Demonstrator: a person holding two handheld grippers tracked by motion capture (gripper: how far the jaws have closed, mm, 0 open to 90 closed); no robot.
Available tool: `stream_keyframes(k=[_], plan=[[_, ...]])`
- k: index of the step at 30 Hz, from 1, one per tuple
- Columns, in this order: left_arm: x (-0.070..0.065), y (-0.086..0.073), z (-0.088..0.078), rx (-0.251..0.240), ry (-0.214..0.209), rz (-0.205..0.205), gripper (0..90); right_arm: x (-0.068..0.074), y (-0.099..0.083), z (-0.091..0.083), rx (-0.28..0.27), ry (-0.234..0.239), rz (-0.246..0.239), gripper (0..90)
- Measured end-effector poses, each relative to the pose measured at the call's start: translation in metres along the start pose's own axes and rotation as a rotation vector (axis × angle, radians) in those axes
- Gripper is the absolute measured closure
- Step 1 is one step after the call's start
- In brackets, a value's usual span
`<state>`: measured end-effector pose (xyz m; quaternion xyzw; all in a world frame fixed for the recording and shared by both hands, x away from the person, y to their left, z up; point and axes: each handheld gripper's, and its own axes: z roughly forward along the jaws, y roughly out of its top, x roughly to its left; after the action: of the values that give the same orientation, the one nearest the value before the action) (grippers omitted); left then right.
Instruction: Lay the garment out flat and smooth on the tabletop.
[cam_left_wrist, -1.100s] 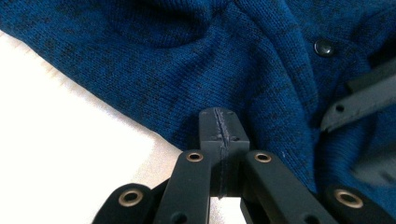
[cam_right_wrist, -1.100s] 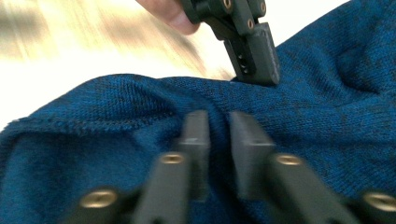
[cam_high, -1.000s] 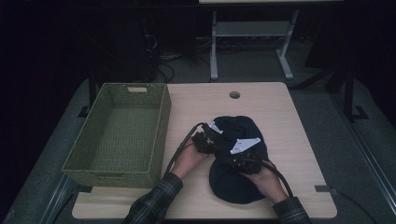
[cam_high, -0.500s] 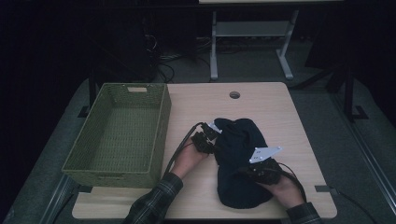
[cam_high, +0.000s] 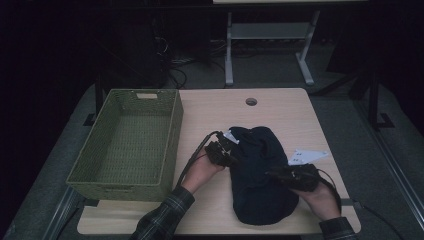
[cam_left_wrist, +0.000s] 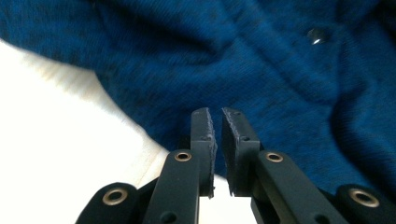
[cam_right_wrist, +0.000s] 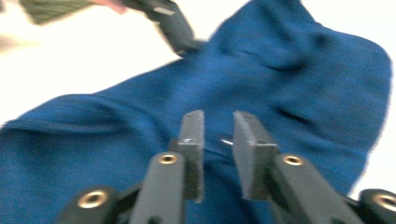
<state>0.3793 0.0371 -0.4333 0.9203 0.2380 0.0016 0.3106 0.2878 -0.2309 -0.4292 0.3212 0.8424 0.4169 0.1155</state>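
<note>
A: Toward the near right part of the tabletop (cam_high: 280, 107) lies the dark blue sweater (cam_high: 262, 180), bunched lengthwise, its near end close to the near edge.

B: And the hands?

A: The left gripper (cam_high: 227, 156) sits at the sweater's left side, its jaws a narrow slit apart, just opened a little, with no cloth between them. The right gripper (cam_high: 277, 173) is at the sweater's right side; its jaws have just opened too, a small gap, nothing pinched, the knit lying beyond them.

B: So which step is this?

A: I'd judge it a pause between folds: both have let go and are picking new spots. The next move calls for opening wider, settling on an edge of the fabric and closing on it.

B: Room to work?

A: Plenty of bare tabletop toward the far edge and the far right corner. The green basket (cam_high: 125, 145) fills the left side, just beside the left hand, so a leftward sweep is tight.
</note>
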Motion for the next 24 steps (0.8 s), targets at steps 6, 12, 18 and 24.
stream_keyframes(k=[6, 12, 18, 24], plan=[[-0.011, 0.007, 0.005, -0.025, -0.011, 0.010, 77.5, -0.042, -0.010, 0.003, 0.068, -0.105, 0.058, 89.5], [-0.014, 0.003, 0.028, 0.052, 0.002, 0.021, 84.5, -0.056, -0.019, 0.019, 0.177, -0.122, 0.088, 89.9], [-0.010, -0.005, 0.022, 0.051, -0.008, -0.006, 89.8, -0.048, -0.022, 0.020, 0.201, -0.098, 0.080, 90.0], [-0.014, -0.022, 0.009, 0.061, 0.001, -0.010, 89.8, -0.021, -0.021, 0.022, 0.217, -0.066, 0.028, 90.0]])
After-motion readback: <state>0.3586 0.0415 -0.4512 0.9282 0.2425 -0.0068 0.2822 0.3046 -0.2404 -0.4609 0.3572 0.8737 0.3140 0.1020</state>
